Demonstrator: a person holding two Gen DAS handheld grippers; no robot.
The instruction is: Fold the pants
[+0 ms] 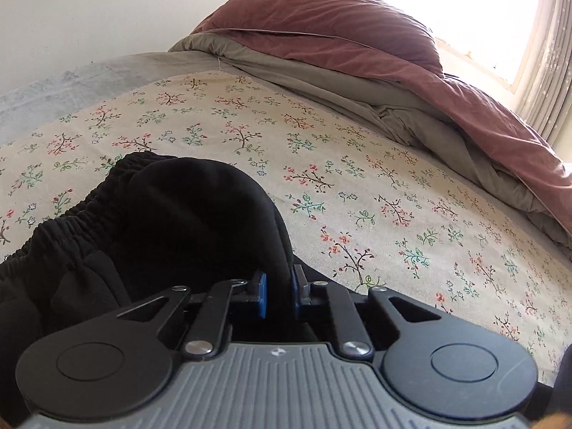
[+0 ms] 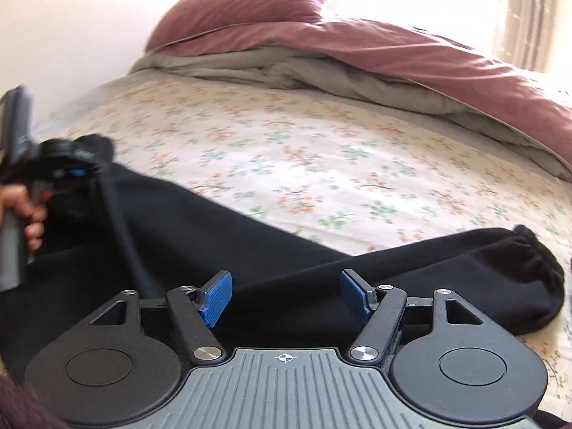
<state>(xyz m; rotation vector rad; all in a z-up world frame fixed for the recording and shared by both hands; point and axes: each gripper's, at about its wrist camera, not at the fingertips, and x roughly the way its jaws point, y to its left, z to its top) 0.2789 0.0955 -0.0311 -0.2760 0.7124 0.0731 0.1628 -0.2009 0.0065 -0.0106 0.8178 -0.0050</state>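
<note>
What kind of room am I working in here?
Most likely a bedroom: the black pants lie on a bed with a floral sheet, a maroon duvet heaped at the far side, and a curtained window beyond.

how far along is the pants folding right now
Early. Done: the black pants lie spread across the floral sheet. In hand: the left tool pinches a fold of fabric near the waistband; the right tool is open above a leg. Left: no finished fold shows yet.
</note>
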